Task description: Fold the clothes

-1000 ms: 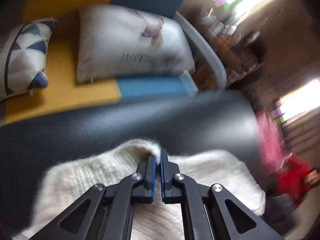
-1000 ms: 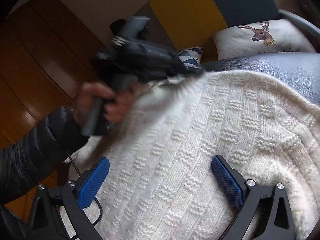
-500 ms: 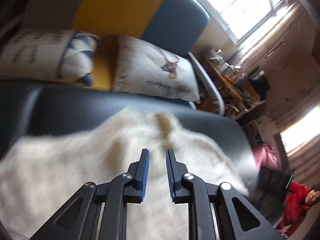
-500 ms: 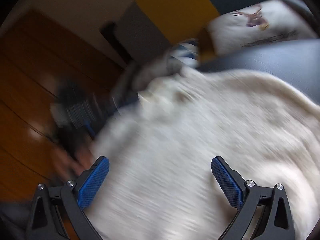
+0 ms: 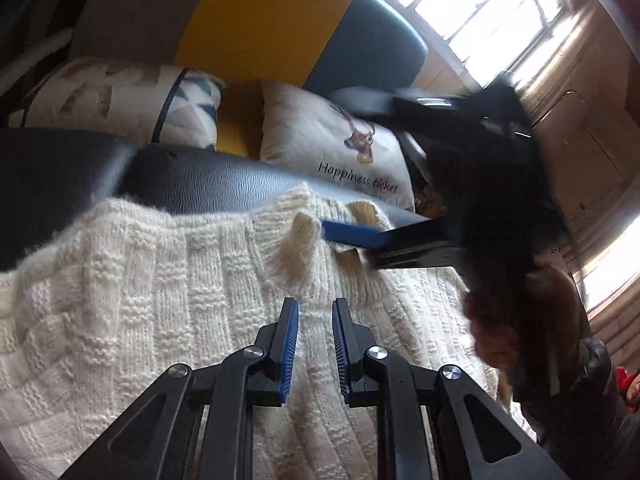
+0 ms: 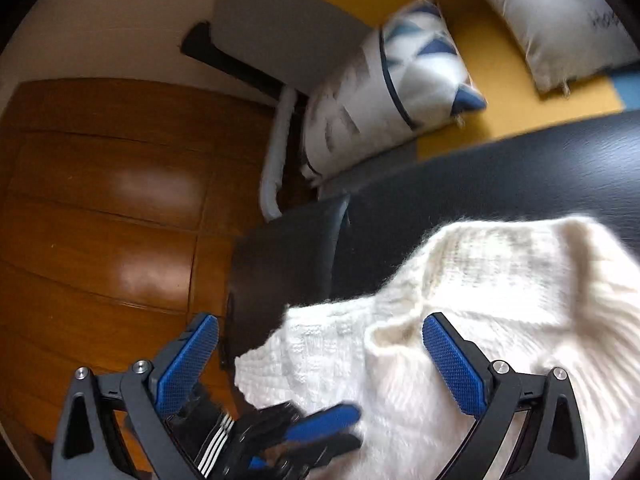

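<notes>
A cream knitted sweater lies spread on a black leather surface, its collar toward the sofa. My left gripper hovers low over the knit just short of the collar, open by a narrow gap with nothing between the pads. My right gripper comes in from the right, held by a hand, with its tips at the collar. In the right wrist view the right gripper is wide open over a folded-over edge of the sweater. The left gripper shows blurred at the bottom.
Behind the leather surface stands a yellow and blue sofa with a deer-print pillow and a blue-triangle pillow. A wooden floor lies past the surface's left edge. Windows are at the right.
My left gripper has let go of the sweater's edge, opened a little and drawn back. The right gripper has swung across the sweater to the collar, staying wide open.
</notes>
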### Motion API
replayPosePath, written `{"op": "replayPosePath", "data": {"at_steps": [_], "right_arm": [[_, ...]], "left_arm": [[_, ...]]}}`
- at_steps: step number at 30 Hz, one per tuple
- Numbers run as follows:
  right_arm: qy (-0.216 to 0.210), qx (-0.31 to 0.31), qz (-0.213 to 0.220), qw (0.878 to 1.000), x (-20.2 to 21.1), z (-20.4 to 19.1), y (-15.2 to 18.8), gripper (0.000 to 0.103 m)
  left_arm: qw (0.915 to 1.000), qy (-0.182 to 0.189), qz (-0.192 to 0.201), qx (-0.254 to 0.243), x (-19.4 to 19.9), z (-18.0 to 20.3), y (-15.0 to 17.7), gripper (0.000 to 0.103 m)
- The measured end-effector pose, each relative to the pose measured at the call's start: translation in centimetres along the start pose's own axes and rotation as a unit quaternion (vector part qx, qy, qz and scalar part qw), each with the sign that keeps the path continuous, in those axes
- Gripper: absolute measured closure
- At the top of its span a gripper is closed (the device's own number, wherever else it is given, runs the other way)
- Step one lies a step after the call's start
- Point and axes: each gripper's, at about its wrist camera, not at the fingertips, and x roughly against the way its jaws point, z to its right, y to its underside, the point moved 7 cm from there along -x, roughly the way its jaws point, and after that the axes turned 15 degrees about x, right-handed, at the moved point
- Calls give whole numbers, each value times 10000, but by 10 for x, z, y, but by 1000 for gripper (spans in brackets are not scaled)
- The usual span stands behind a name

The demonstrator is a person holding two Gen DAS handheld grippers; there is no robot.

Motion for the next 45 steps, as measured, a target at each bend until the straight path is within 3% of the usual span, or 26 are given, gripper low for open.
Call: {"op": "replayPosePath", "data": {"at_steps": [5, 8, 10, 15, 19, 22, 24, 30, 34, 38, 42, 45], "right_arm": [[-941, 96, 398, 9947, -23, -23, -27, 0], [-500, -102, 364, 9980, -41, -1, -32, 0], [-364, 83, 320, 9988, -36, -8, -33, 0], [114, 588, 173, 9981, 5, -24, -16, 0], [362, 618, 165, 9973, 42, -22, 4, 0], [922, 517, -34, 9944, 58, -3, 25, 0], [1589, 334, -167, 9866, 63, 24, 34, 0], [1610, 414, 212, 9859, 92, 20, 37, 0], [1472, 454, 458, 9870, 137, -6, 71, 0], [1519, 376, 474, 9865, 179, -28, 137, 0], [1559, 476, 110, 9866, 186, -55, 217, 0], [1695, 502, -124, 9842, 171, -64, 268, 0]], "left_arm": [[9999, 23, -82, 54, -10, -12, 9, 87], [9999, -50, -93, 31, -12, -13, 9, 87], [9999, -80, -74, 45, -12, -11, 4, 87], [9998, -133, -30, 136, -12, -4, -12, 87], [9996, -176, 5, 209, -12, 2, -25, 86], [9993, -219, 25, 306, -12, 5, -34, 85], [9983, -282, 17, 503, -14, 0, -36, 88], [9929, -471, -8, 1092, -18, -16, -40, 87], [9912, -586, -5, 1183, 18, -17, -11, 82], [9901, -292, 2, 1374, 67, -24, 33, 82], [9825, -282, 380, 1804, 144, -58, 82, 83], [9763, -523, 590, 2013, 198, -91, 123, 81]]}}
